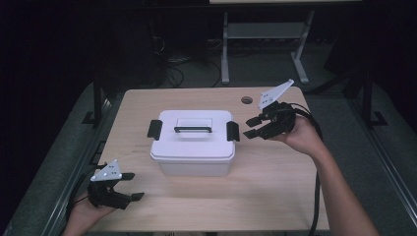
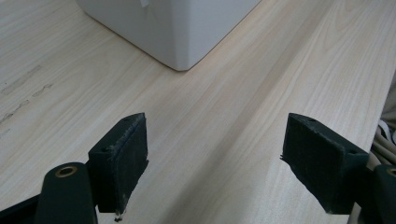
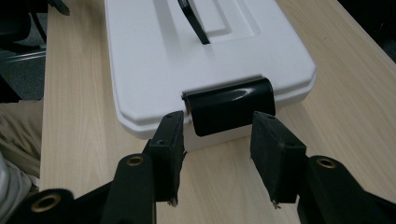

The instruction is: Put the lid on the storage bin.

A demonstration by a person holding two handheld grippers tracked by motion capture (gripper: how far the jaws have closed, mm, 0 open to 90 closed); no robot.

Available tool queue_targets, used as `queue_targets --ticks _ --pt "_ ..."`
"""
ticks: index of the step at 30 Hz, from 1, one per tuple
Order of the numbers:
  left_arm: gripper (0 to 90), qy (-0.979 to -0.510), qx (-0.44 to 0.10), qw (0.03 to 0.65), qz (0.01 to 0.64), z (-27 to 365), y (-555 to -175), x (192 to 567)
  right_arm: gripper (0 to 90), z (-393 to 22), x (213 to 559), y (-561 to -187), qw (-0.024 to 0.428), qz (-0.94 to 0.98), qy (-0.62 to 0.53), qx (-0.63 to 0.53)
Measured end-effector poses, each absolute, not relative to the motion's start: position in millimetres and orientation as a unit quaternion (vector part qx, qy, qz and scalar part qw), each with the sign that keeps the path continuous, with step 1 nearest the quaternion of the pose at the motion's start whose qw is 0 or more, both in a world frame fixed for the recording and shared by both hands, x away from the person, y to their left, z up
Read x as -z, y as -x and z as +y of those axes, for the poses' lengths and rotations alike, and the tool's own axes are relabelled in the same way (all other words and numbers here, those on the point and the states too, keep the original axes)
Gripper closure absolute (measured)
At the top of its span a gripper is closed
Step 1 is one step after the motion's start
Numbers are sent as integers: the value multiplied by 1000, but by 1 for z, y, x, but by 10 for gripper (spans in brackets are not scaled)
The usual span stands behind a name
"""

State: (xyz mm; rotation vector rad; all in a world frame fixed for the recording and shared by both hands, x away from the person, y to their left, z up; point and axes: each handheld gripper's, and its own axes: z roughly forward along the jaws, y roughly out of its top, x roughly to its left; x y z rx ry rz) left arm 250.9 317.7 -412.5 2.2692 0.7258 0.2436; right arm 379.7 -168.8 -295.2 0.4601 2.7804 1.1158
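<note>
White storage box (image 1: 193, 141) on the bench (image 1: 275, 196), lid latched; right claw (image 3: 219, 140) open at its side latch (image 3: 231, 105) (untouched) — left claw (image 2: 215, 163) open, idle.

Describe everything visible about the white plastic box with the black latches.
The white plastic lidded box sits upright near the middle of the light wooden table, lid on. A black carry handle lies flat in a recess on top. A black latch clip sits at each short end, both down. The right gripper faces one clip, jaws open, not touching.
</note>
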Motion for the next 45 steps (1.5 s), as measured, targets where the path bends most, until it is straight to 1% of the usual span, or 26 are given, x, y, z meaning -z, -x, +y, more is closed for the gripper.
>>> queue_targets --ticks 25,45 --pt "218 -885 -97 360 279 315 -251 411 519 -201 322 -365 49 910 -179 -370" --pt "218 -883 -98 361 282 317 -251 411 492 -214 348 -357 40 907 -195 -370"
